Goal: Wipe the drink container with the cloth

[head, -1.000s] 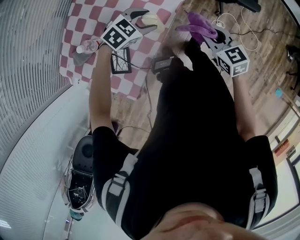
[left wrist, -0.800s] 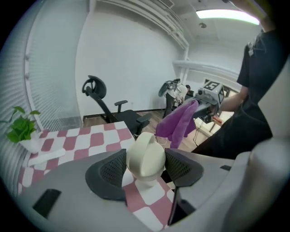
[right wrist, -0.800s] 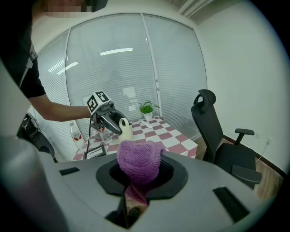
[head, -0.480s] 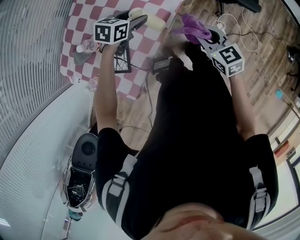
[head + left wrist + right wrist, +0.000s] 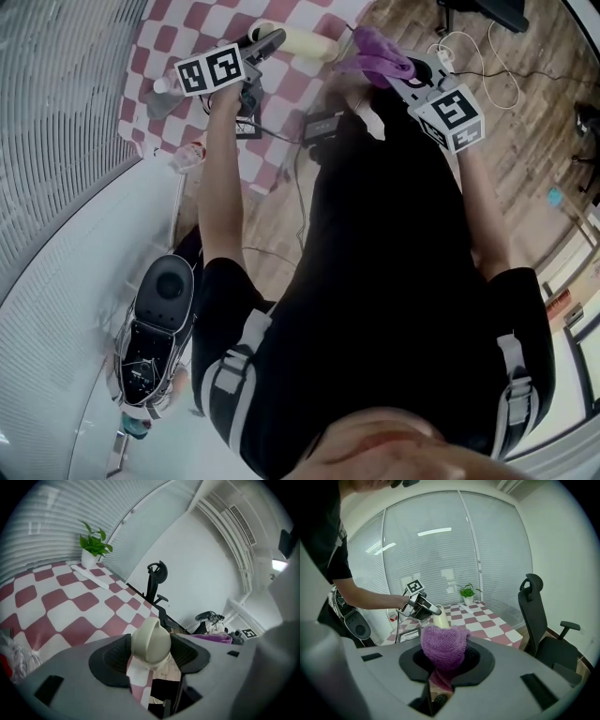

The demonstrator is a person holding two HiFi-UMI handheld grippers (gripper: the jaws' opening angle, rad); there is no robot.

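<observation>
The left claw is clamped on the cream drink container and holds it in the air over the right edge of the checked bench. The container seems to lie roughly level. The right claw is shut tight on a bunched purple cloth. The cloth is just right of the container and, as far as I can see, not yet touching it.

To wipe well, I'd press the cloth's loose bulge flat against the container's side and stroke along its length. The left claw should grip firmly and turn the container to offer fresh sides. The patch under its pads would need a regrip.

Nothing blocks the way in the air. A clear plastic bottle and a dark framed board lie on the bench to the left. A potted plant stands at its far end, an office chair stands off right, and cables trail over the floor.
</observation>
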